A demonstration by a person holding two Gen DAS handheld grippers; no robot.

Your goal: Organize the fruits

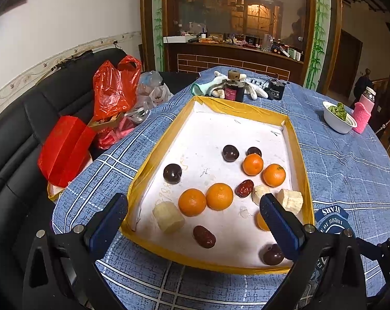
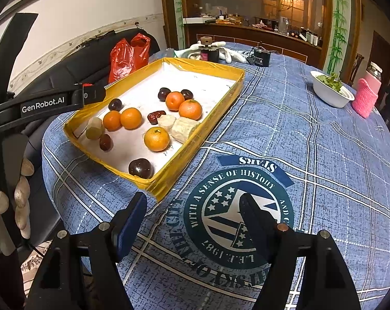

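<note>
We held our left gripper [image 1: 195,215] with fingers apart and empty above the near end of the tray [image 1: 166,129], where the fruits [image 1: 219,196] lay. Our right gripper [image 2: 195,219] hung fingers apart over the worktop [image 2: 324,155], tray to its far left.

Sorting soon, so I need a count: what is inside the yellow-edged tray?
Inside the tray: five oranges, four dark plums, two red dates and three pale chunks. From the left view, the left tool partly covers one orange.
</note>
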